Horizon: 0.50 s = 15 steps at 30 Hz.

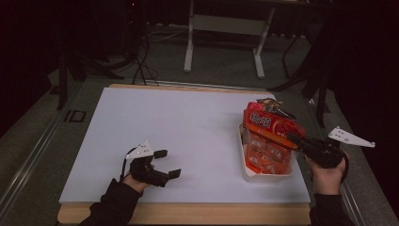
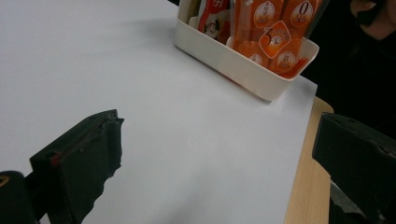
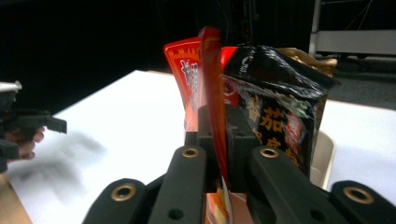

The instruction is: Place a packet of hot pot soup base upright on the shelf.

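Over the white rectangular plastic tub [image 1: 244, 162], right gripper [image 1: 292, 139] clamps the red-orange foil packet [image 1: 273, 125], left gripper [image 1: 168, 163] hovers wide open, empty, above white tabletop [image 1: 179, 127].

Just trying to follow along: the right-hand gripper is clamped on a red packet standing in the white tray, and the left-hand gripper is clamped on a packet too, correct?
Not quite. The left gripper is open and holds nothing; the left gripper view shows its jaws apart over the bare white table. The rest stands: the right gripper is shut on the red packet in the white tray.

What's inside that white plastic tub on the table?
The white plastic tub holds upright snack packets: an orange-red one pinched by the right gripper, a black one behind. Its bottom is covered.
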Motion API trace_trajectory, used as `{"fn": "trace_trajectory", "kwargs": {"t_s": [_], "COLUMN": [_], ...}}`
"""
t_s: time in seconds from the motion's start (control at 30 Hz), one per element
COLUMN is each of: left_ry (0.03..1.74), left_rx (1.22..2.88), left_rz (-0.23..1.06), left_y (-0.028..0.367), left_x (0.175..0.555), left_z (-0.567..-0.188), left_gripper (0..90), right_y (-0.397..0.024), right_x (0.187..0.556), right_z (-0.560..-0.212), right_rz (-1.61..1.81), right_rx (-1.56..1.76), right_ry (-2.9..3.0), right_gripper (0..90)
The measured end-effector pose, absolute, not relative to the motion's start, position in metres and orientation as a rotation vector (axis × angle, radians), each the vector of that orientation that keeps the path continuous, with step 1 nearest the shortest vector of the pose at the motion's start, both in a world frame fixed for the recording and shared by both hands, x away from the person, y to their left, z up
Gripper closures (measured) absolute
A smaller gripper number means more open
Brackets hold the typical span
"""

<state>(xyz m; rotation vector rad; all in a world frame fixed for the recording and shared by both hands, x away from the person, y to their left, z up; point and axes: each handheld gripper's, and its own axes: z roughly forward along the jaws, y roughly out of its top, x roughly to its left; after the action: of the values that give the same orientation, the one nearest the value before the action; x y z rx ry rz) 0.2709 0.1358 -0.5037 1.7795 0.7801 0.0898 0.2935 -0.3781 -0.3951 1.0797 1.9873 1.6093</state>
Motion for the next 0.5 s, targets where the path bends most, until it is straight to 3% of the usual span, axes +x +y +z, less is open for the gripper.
{"fn": "trace_trajectory", "kwargs": {"t_s": [0.13,0.2,0.23,0.5], "left_ry": [0.776,0.775,0.775,0.757], "left_rx": [1.789,1.787,1.79,1.803], "left_rz": [0.089,0.085,0.086,0.105], "left_y": [0.134,0.133,0.133,0.132], "left_x": [0.27,0.269,0.269,0.268], "left_z": [-0.505,-0.506,-0.506,-0.507], "left_gripper": [2.0,2.0,2.0,2.0], "right_y": [-0.37,-0.368,-0.361,-0.339], "right_x": [0.288,0.285,0.278,0.254], "right_z": [-0.384,-0.38,-0.372,-0.341], "right_rz": [1.628,1.636,1.64,1.666], "right_rx": [1.04,1.027,0.995,0.861], "right_ry": [1.976,1.965,1.934,1.889], "right_gripper": [64.5,60.8,49.7,32.4]}}
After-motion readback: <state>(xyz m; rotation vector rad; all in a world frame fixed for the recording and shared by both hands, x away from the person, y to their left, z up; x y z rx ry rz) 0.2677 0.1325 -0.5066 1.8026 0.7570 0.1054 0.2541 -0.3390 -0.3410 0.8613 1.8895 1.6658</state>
